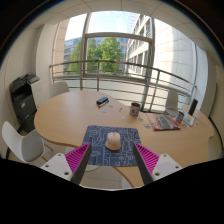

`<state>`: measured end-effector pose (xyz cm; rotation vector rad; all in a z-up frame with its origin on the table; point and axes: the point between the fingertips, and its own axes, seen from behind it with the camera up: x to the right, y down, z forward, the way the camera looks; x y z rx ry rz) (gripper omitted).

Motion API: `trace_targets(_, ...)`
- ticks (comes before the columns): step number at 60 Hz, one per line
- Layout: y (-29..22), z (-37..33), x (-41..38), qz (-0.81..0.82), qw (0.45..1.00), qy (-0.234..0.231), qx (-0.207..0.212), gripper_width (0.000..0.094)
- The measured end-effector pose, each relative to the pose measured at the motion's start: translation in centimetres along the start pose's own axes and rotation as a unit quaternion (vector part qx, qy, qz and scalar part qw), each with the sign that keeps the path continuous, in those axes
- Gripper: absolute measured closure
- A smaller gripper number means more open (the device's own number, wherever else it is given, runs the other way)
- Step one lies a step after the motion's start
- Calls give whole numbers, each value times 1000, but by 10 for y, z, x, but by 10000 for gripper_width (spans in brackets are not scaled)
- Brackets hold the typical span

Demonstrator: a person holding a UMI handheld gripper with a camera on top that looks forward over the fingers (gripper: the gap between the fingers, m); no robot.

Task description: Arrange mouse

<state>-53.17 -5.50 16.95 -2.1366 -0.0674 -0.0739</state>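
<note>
A pale, rounded mouse [113,141] rests on a dark blue patterned mouse mat [108,146] near the front edge of a round wooden table [70,115]. My gripper [112,158] hangs above the table's near edge, with its pink pads [77,157] spread wide apart. The mouse lies just ahead of the fingertips and roughly centred between them, with a clear gap on both sides. Nothing is held.
A mug [135,108] stands at mid-table, a small dark object [102,100] lies farther back, and papers and books [168,121] are on the right side. White chairs [22,143] ring the table. A dark stand [24,100] is at left. Large windows with a railing are beyond.
</note>
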Motion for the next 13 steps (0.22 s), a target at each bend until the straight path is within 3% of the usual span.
trace_targets(13,12,-18,1,1,1000,9,-6,92)
